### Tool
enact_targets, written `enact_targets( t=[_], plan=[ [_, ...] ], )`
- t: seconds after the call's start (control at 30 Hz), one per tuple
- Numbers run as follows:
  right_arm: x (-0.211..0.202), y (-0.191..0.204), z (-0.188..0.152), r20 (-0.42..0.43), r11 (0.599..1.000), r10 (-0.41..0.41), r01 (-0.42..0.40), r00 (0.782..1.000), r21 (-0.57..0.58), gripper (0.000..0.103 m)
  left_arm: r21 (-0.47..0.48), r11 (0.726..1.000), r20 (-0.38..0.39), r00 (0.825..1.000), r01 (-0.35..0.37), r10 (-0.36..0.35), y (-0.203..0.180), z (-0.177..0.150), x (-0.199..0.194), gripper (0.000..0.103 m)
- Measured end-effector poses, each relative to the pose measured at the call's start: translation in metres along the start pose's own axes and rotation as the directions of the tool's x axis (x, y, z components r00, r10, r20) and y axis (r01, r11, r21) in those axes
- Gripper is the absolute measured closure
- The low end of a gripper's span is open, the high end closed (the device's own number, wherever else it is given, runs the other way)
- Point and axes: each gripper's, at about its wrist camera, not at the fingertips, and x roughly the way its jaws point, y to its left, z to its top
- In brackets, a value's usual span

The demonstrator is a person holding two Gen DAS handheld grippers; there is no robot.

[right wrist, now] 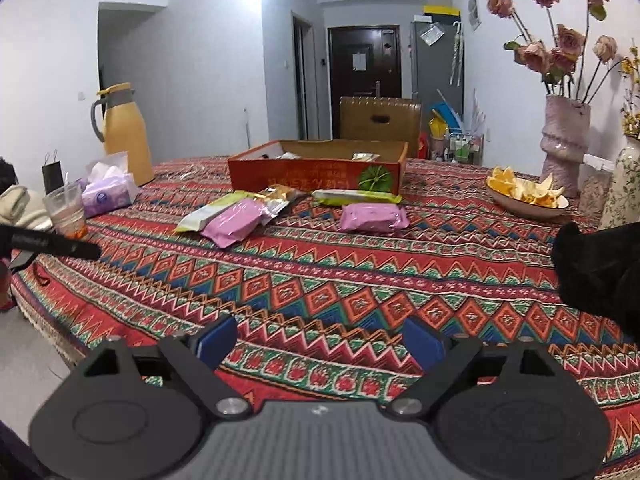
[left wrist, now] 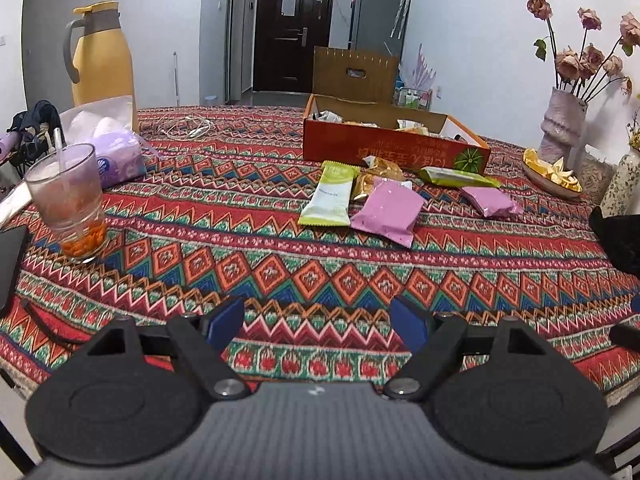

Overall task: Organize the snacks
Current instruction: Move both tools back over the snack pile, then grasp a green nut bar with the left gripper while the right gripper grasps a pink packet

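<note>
Several snack packets lie on the patterned tablecloth in front of an open orange cardboard box (left wrist: 400,148) (right wrist: 304,174): a pink packet (left wrist: 388,212) (right wrist: 236,222), a second pink packet (left wrist: 490,201) (right wrist: 374,218), a white-and-green packet (left wrist: 330,196) (right wrist: 208,210), a golden packet (left wrist: 370,182) (right wrist: 276,196) and a green bar (left wrist: 456,176) (right wrist: 356,197). The box holds more snacks. My left gripper (left wrist: 318,324) is open and empty, near the table's front edge. My right gripper (right wrist: 320,338) is open and empty, also well short of the packets.
A glass with a straw (left wrist: 68,204) (right wrist: 66,210), a purple tissue pack (left wrist: 116,156) (right wrist: 106,194) and a yellow jug (left wrist: 102,60) (right wrist: 122,132) stand at the left. A bowl of orange peel (left wrist: 554,174) (right wrist: 526,196) and vases with flowers (left wrist: 562,128) (right wrist: 564,144) stand at the right.
</note>
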Motion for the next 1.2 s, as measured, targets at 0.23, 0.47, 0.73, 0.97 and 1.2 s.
enact_targets(
  t=[0.23, 0.47, 0.73, 0.97, 1.2],
  plan=[
    [0.037, 0.016, 0.016, -0.043, 0.999, 0.043, -0.044, 0.998, -0.005, 0.014, -0.013, 1.000, -0.009, 1.000, 0.024, -0.024, 0.005, 0.015, 0.029, 0.021],
    [0.102, 0.041, 0.046, -0.076, 0.994, 0.111, -0.111, 0.991, 0.002, 0.014, -0.003, 0.999, -0.003, 0.999, 0.046, -0.046, 0.015, 0.043, 0.080, 0.021],
    [0.192, 0.069, 0.089, -0.093, 0.991, 0.120, -0.114, 0.988, 0.072, 0.014, -0.008, 0.999, 0.016, 0.999, 0.047, -0.047, 0.040, 0.072, 0.131, 0.023],
    [0.267, 0.105, 0.110, -0.113, 0.997, 0.011, -0.003, 0.994, 0.077, 0.014, -0.053, 0.998, 0.003, 0.999, 0.036, -0.036, 0.068, 0.080, 0.151, 0.023],
    [0.250, 0.098, 0.105, -0.074, 0.999, -0.040, 0.037, 0.996, -0.039, 0.034, -0.007, 0.995, -0.004, 0.995, 0.102, -0.102, 0.042, 0.090, 0.172, 0.023]
  ],
)
